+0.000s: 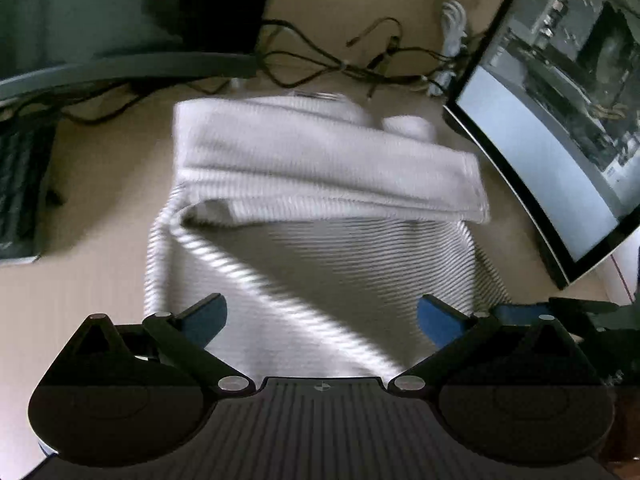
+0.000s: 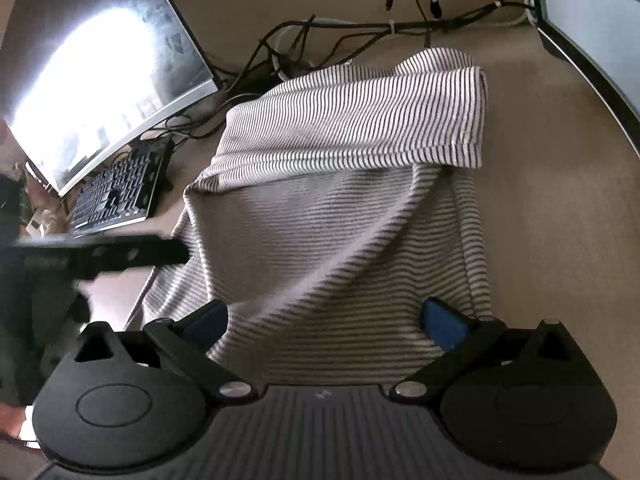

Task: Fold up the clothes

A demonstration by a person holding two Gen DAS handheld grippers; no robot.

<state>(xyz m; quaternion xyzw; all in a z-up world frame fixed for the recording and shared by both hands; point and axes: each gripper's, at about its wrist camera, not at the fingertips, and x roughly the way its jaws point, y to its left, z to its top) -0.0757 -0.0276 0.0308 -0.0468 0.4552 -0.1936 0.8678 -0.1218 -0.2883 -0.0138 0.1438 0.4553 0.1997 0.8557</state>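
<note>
Both claws are spread wide with nothing between the blue pads: the left gripper and the right gripper each hover over the near end of the striped shirt. That shirt lies in the middle of the desk, its far part doubled back toward the near edge. Curved monitors stand at the left and right sides, a keyboard sits by the left one, and tangled cables run along the far edge.

One shirt, two monitors, one keyboard
</note>
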